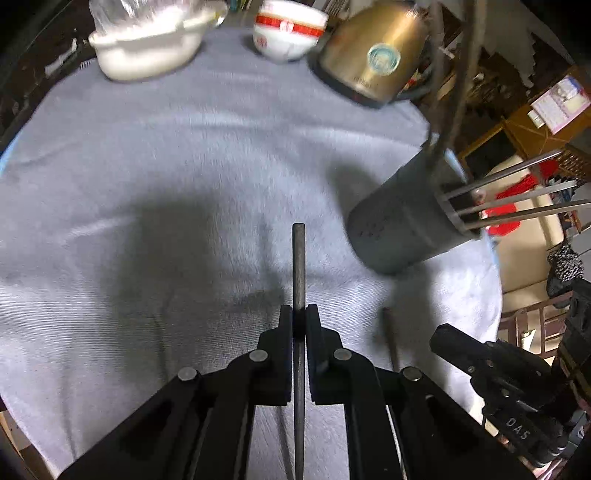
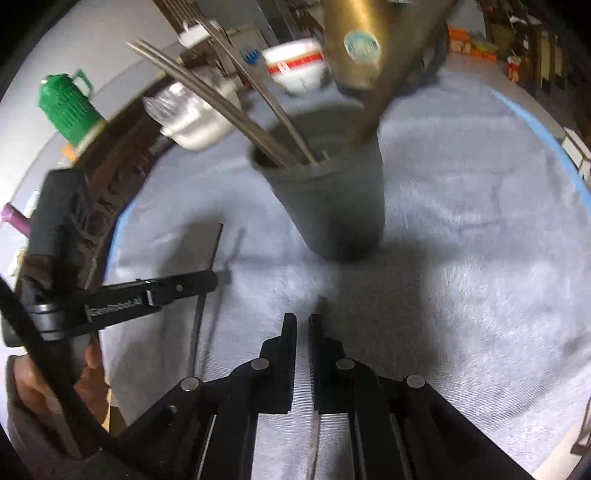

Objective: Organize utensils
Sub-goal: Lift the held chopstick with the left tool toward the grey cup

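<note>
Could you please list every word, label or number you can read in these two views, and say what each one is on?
"DAS" – white letters on the black body of the right gripper.
White lettering on the black arm of the left gripper – too blurred to read.
Round teal sticker on the gold metal kettle – unreadable.
Red band and mark on the white ceramic bowl – unreadable.

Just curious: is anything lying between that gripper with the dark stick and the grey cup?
Only bare grey cloth separates the left gripper from the grey cup, per the left wrist view.

Both wrist views angled down at the desk [image 1: 147, 166] from close above, sharing holder [image 1: 402, 221], kettle [image 1: 373, 55], bowl [image 1: 286, 31]
</note>
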{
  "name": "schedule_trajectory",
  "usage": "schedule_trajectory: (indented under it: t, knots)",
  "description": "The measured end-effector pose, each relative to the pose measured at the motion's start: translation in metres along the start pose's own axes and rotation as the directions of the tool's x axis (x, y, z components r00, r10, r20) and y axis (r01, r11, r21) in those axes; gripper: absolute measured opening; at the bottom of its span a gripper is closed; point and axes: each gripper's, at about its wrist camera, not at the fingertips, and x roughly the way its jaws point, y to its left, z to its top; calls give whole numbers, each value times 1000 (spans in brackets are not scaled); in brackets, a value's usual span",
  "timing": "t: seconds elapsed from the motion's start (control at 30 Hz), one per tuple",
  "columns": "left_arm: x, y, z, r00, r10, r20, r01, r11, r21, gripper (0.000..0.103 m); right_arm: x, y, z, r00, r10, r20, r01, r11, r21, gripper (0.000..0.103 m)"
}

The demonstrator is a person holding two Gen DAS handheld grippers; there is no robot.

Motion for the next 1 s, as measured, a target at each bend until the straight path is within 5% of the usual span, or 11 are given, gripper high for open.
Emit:
schedule_trajectory:
  t: [0.2,0.37,0.43,0.57,0.83,1.0]
  knots:
    - [-32,-8,-7,997,-9,71,8,1000,18,6,-21,2,-3,999,18,32,-18,1000,1,9]
    - [-44,-11,-15,997,-19,80,16,999,38,6,-9,-11,-3,999,24,-49,-21,997,78,13]
    - [-51,-10,-17,996,-33,86,30,999,38,6,-4,-12,-2,997,2,-74,4,997,79,21]
    - [-62,-9,-21,993,-58,101,54,998,42,6,13,-8,0,991,-25,-131,31,998,46,60]
    - [-80,-9,-29,989,-74,127,68,996,51,6,47,-1,6,972,-97,-213,97,995,-9,35]
    - [-92,-12,-31,985,-80,151,71,995,63,6,57,10,4,960,-163,-227,148,986,-82,6]
